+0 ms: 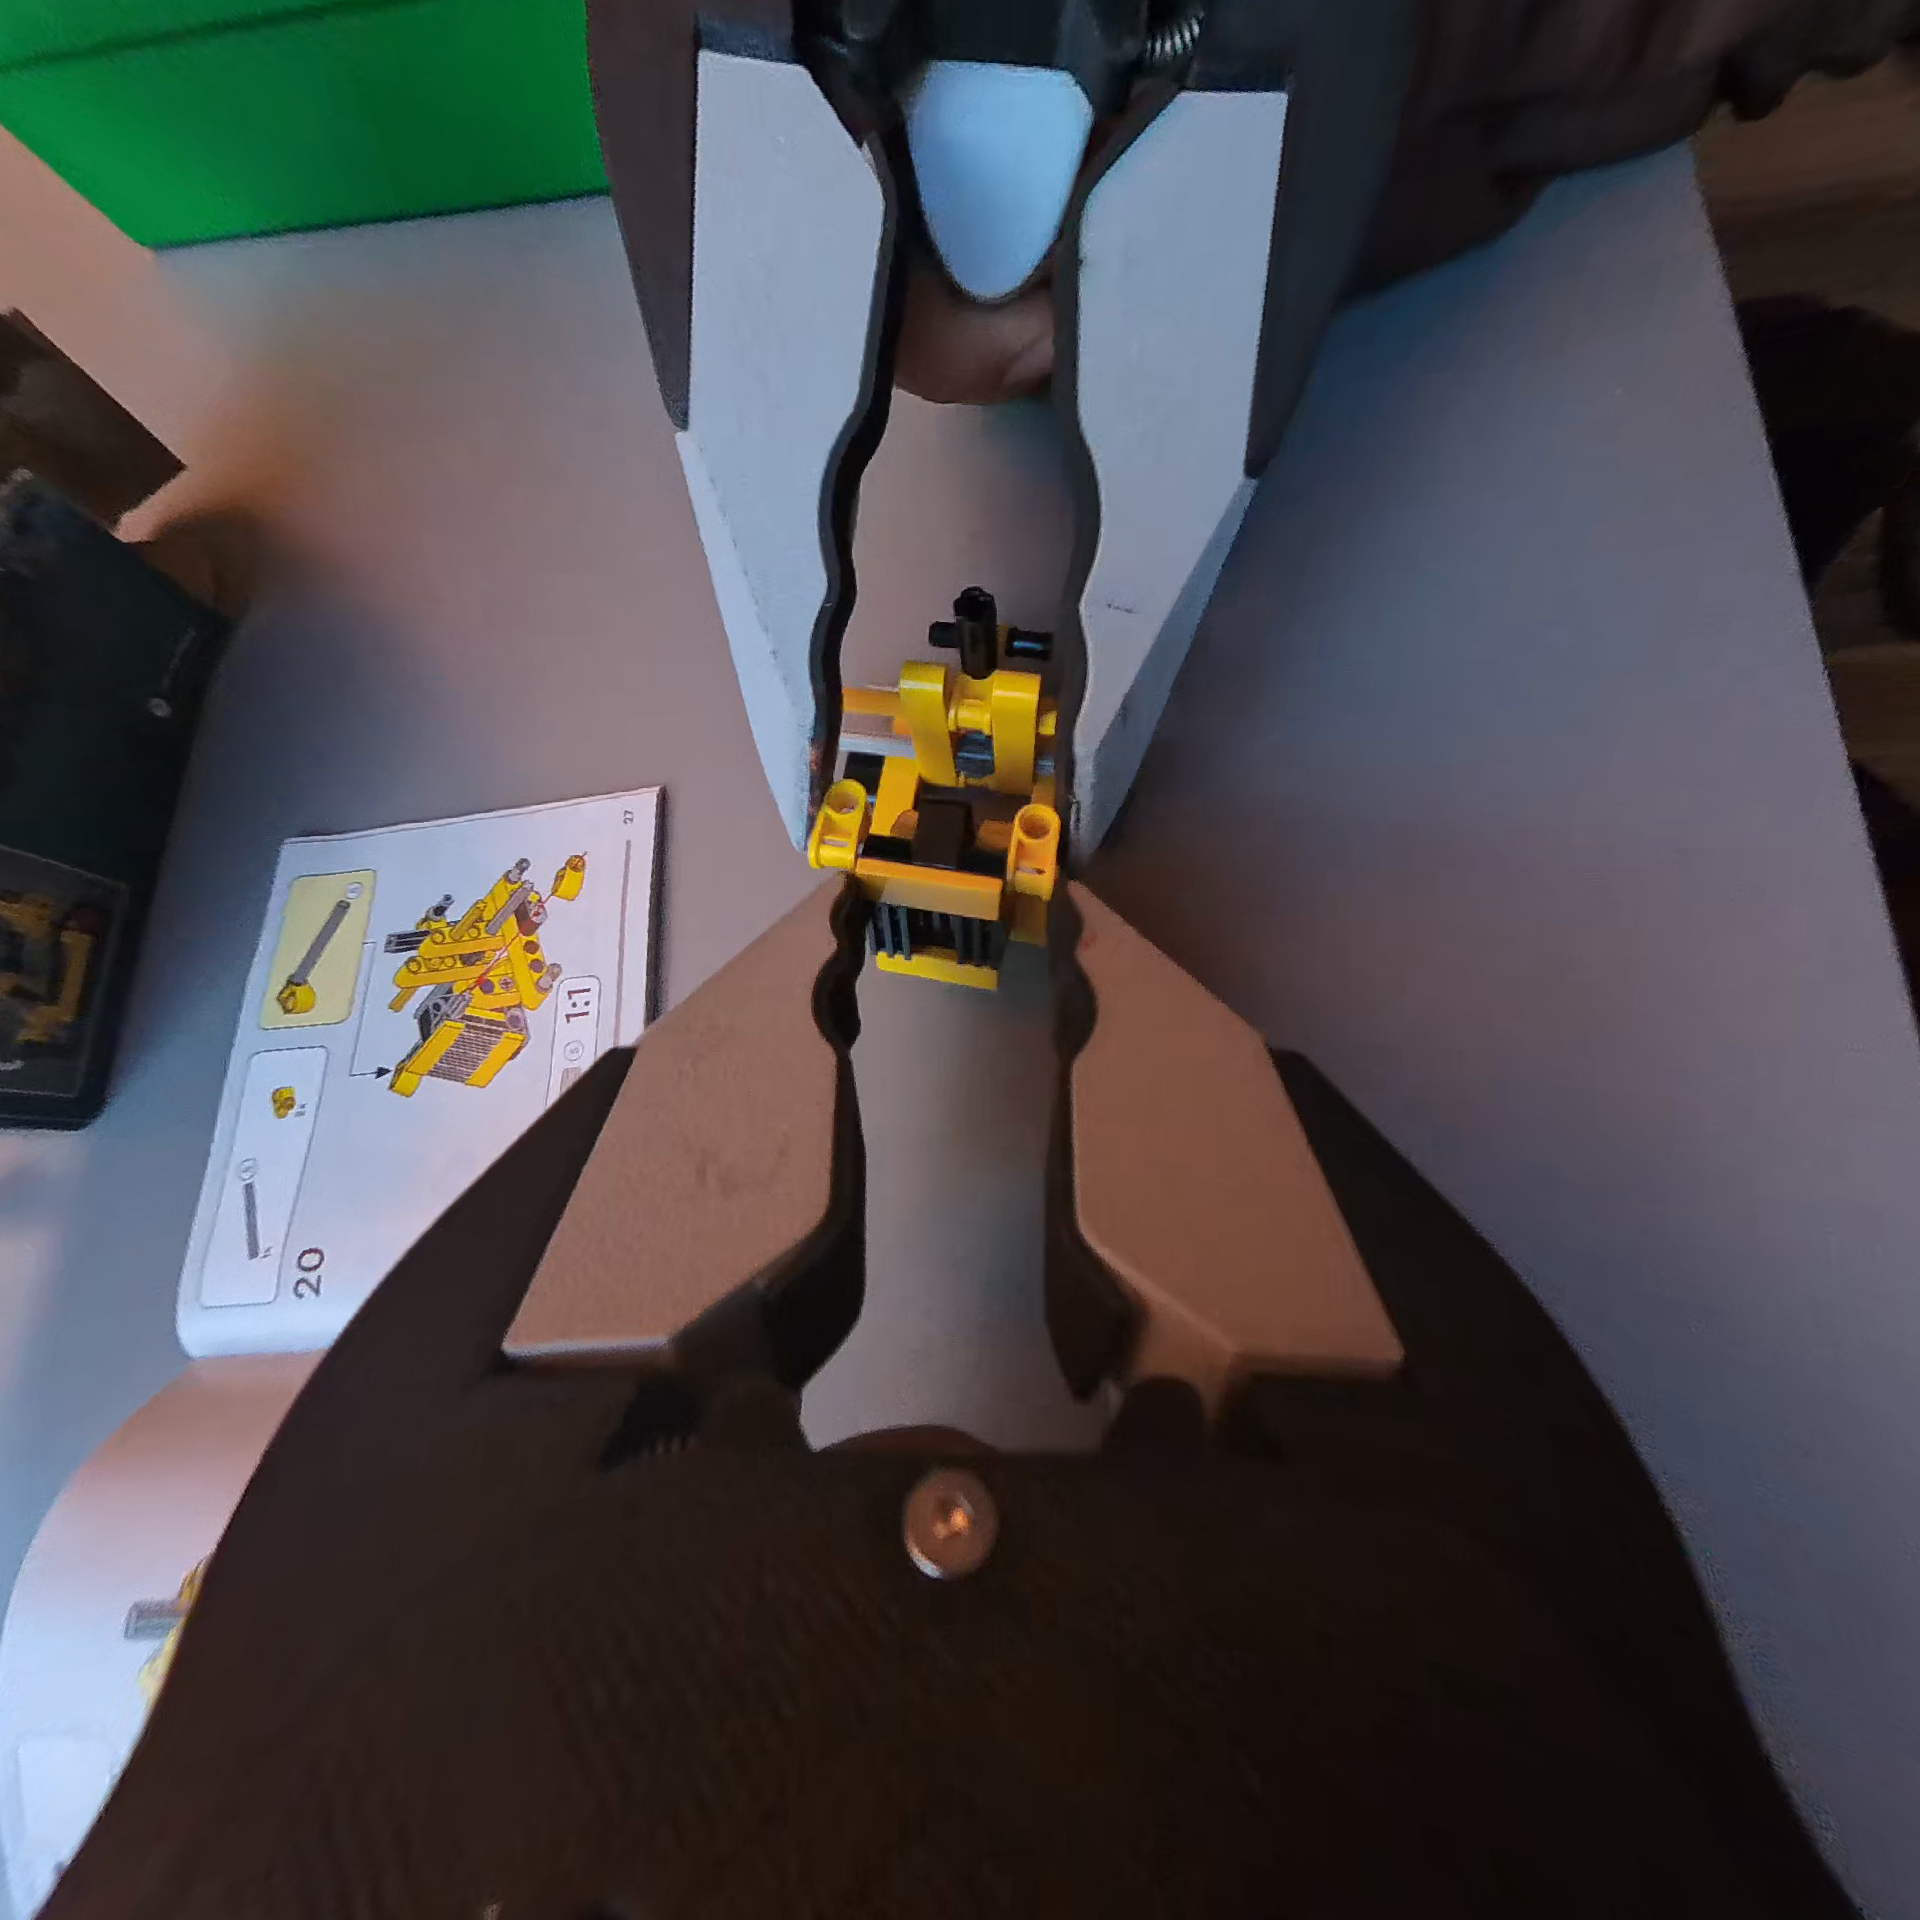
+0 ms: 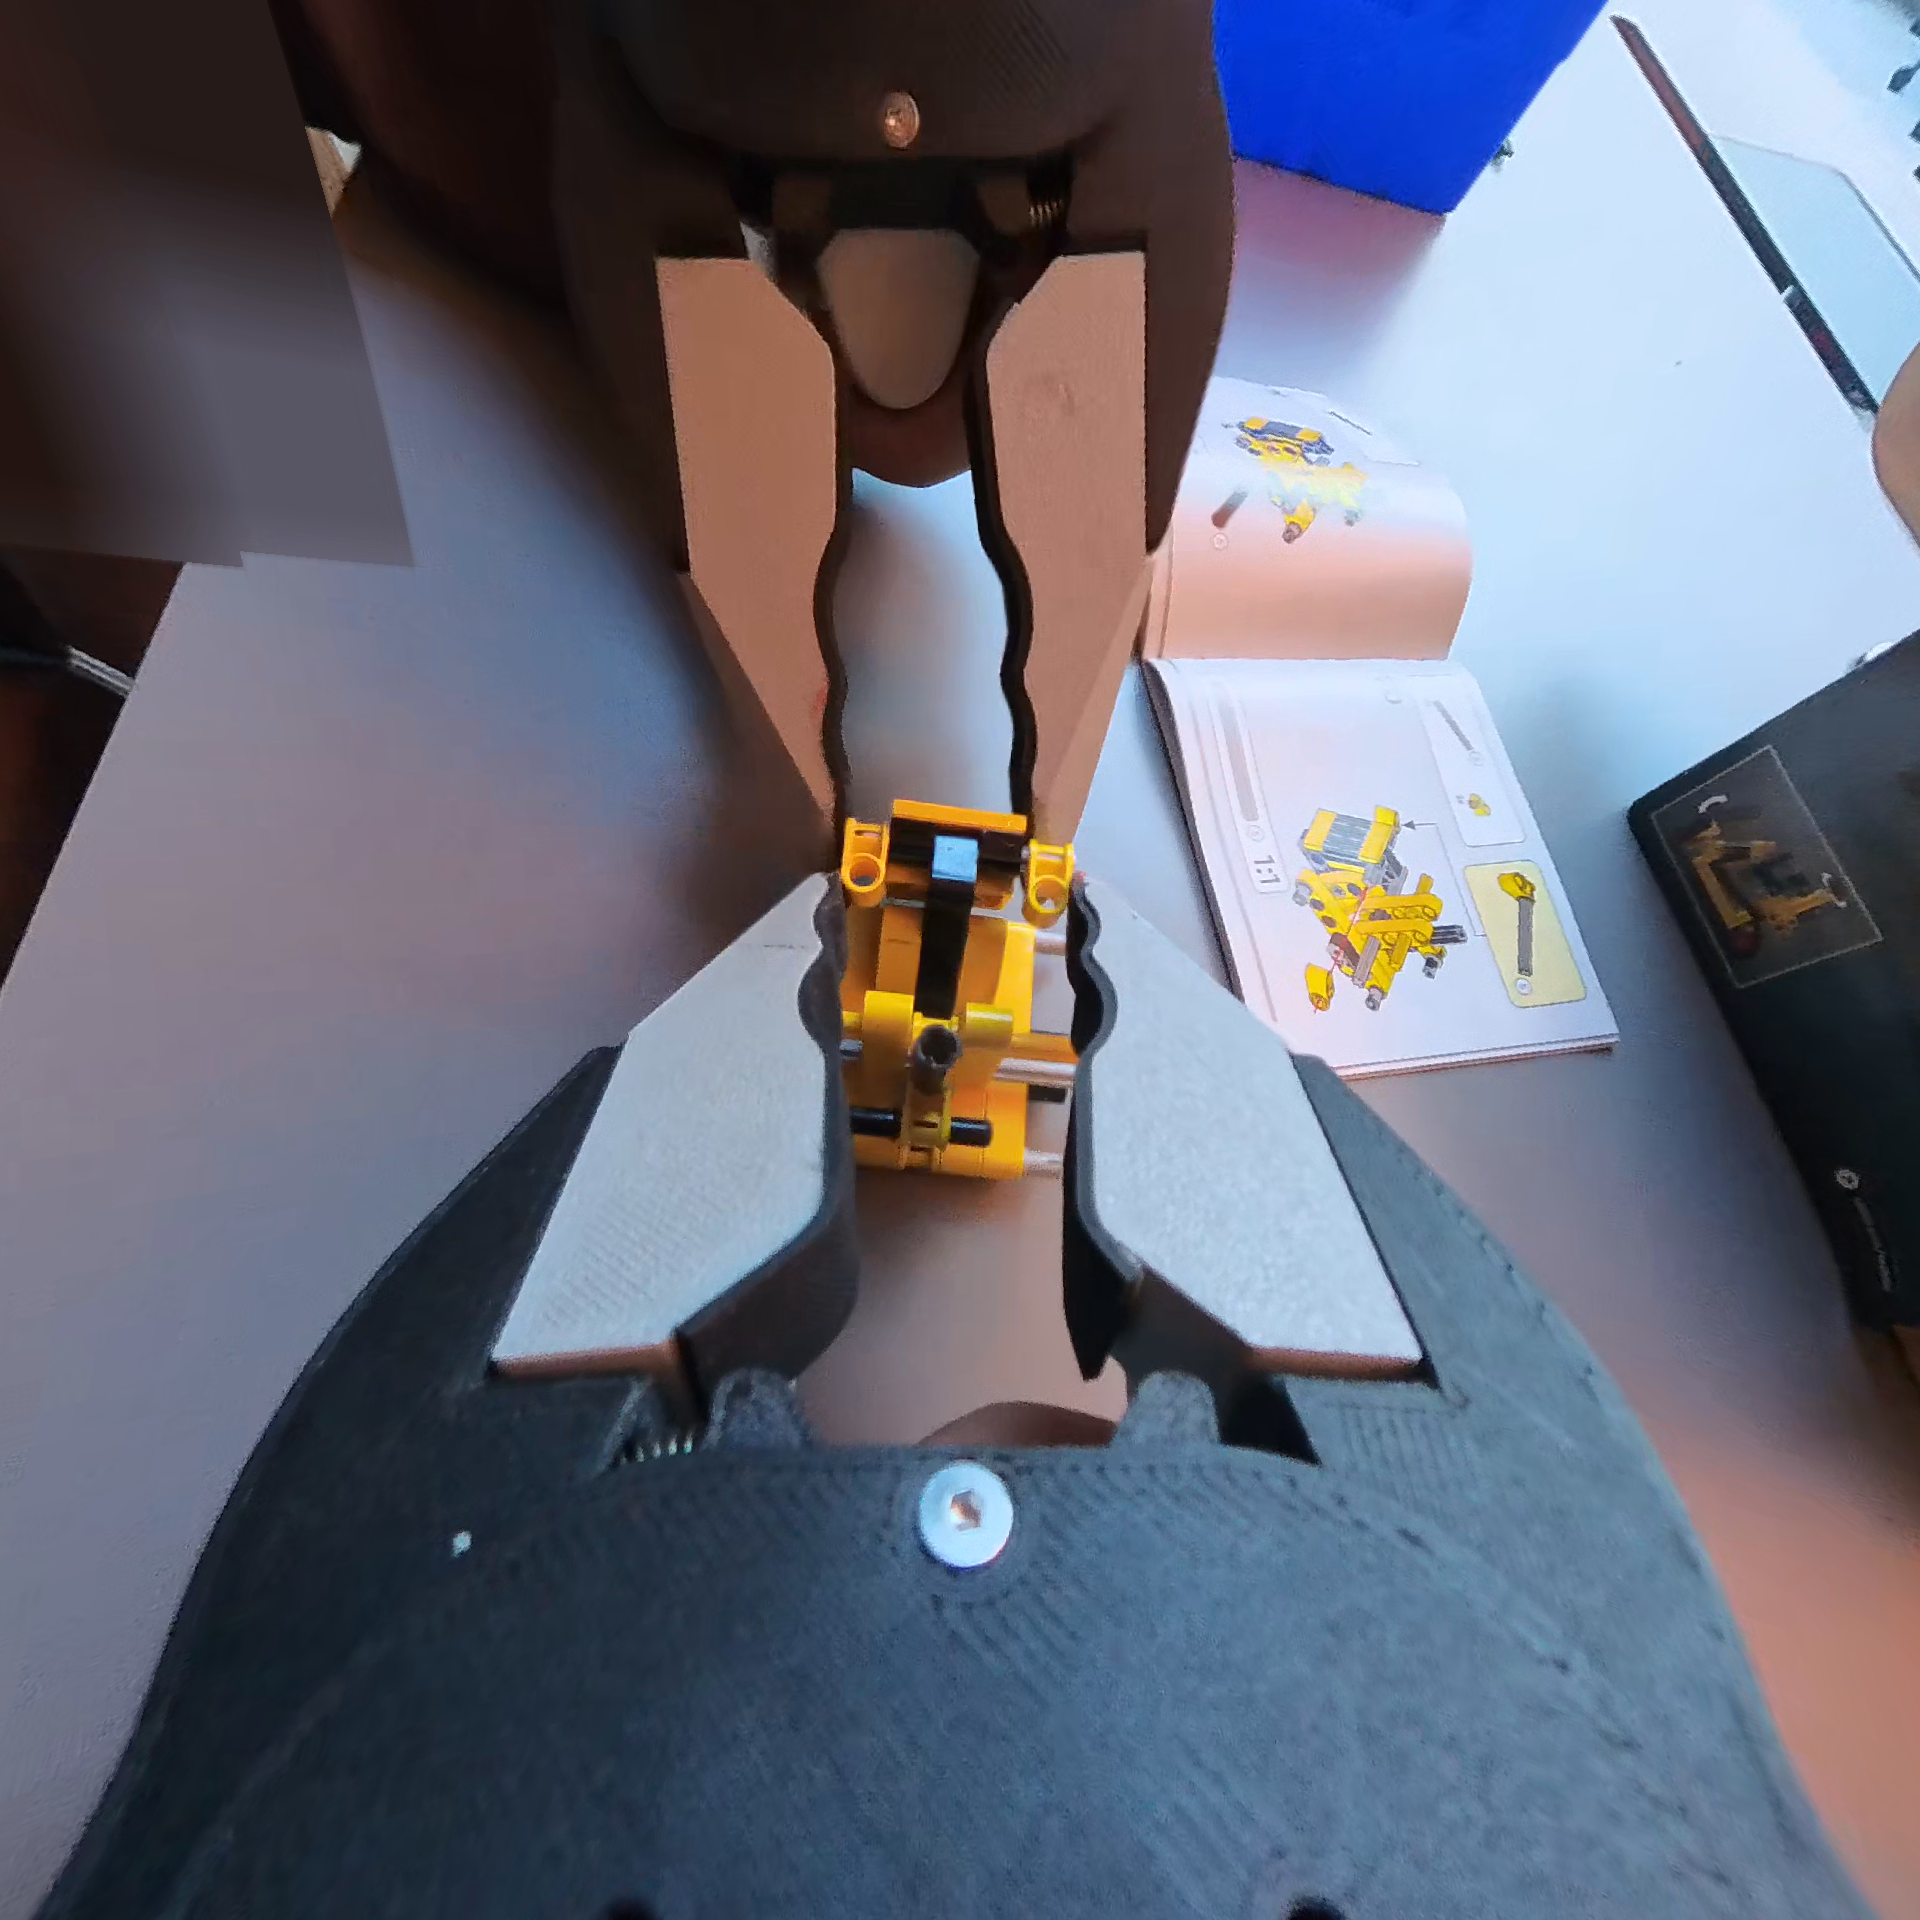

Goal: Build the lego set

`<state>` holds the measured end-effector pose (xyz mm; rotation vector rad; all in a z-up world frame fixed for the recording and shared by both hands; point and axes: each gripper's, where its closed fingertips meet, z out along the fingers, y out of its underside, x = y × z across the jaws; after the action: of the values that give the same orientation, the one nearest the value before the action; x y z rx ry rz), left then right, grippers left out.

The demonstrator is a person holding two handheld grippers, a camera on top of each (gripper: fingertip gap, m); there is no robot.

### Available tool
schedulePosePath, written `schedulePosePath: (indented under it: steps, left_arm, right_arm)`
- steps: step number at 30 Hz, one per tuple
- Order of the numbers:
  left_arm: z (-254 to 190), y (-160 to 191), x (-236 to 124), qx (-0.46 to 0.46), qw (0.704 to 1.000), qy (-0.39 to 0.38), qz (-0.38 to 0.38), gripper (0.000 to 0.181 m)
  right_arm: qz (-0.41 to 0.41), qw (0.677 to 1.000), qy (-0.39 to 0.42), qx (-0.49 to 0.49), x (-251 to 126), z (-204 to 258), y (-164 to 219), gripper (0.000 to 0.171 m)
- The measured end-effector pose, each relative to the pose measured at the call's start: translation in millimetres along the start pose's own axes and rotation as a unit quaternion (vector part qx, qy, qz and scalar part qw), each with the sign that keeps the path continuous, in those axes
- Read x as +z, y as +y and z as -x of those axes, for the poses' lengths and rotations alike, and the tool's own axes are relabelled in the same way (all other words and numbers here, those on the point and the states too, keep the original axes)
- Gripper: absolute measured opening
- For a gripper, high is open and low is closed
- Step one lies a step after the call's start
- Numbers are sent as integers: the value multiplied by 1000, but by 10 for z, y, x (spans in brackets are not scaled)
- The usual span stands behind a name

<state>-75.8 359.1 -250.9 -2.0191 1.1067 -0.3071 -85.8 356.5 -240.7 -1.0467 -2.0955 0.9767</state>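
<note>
Left wrist view — booklet page, printed numerals.

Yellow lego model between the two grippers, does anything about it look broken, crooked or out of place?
Nothing stands out. The yellow lego model sits straight, held from opposite ends by the left gripper and right gripper. No loose pieces show on the table.

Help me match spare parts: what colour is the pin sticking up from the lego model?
Black, on the mostly yellow lego model; the pin shows best in the left wrist view.
</note>
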Motion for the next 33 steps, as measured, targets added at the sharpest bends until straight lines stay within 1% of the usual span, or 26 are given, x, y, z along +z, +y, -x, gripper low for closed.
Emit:
schedulePosePath:
  steps: [6,12,17,19,21,23,24,25,28,30,32,33]
  left_arm:
    - [9,5,-9,17,999,-31,-6,32]
    - [33,-16,-3,39,998,-55,-17,32]
    - [19,-13,-7,9,999,-31,-29,33]
    - [26,-12,-19,-12,999,-17,-31,39]
    - [96,-12,-36,-20,999,-28,-28,45]
    - [67,-22,-35,-7,999,-18,-25,52]
    - [22,-25,-27,9,1000,-11,-22,38]
    - [18,-25,-19,25,999,-21,-19,36]
    - [16,-19,-16,59,998,-37,-5,37]
    - [6,-12,-22,55,998,-31,-1,38]
    - [-6,-7,-27,41,999,-19,3,47]
    - [-1,-17,-34,37,999,-18,2,47]
  right_arm:
    - [3,1000,-8,10,12,10,5,39]
    - [8,999,14,-34,-7,-12,2,39]
    - [3,999,14,-38,-2,-14,0,39]
    - [5,999,19,-46,-1,-19,1,38]
    - [13,998,20,-53,7,-10,12,38]
    - [19,998,25,-61,19,-9,16,38]
    - [24,997,30,-62,21,-24,22,38]
    - [29,997,32,-63,21,-31,33,38]
    - [35,997,28,-62,33,-20,53,38]
    - [36,997,26,-62,41,-19,55,38]
    - [37,997,29,-64,47,-25,55,38]
    - [39,997,31,-67,46,-30,53,38]
